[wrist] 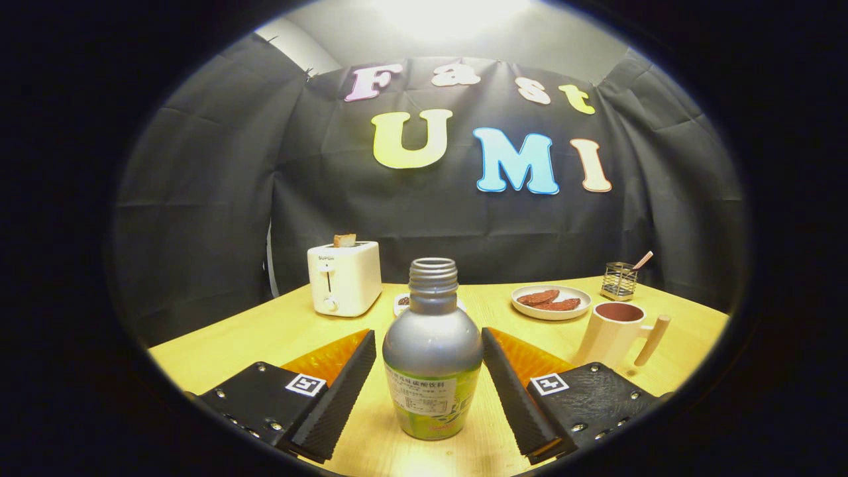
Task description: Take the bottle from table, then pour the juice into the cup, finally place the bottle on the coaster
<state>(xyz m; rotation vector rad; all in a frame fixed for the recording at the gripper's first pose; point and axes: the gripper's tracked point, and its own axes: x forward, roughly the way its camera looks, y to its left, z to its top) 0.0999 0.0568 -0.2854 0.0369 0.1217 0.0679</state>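
The gripper [429,371] is open wide, one finger on each side of the bottle [432,351] but not touching it. The bottle stands upright on the table [265,331] with no cap. A crooked squeeze could tip it, and juice might spill before reaching the cup [613,334].

**Bottle and cup on the table**

The bottle [432,351] stood upright and uncapped on the wooden table, a grey body with a green label low down, near and central. The cup [613,334], pale with a dark inside and a wooden handle pointing right, stood upright farther off to its right.
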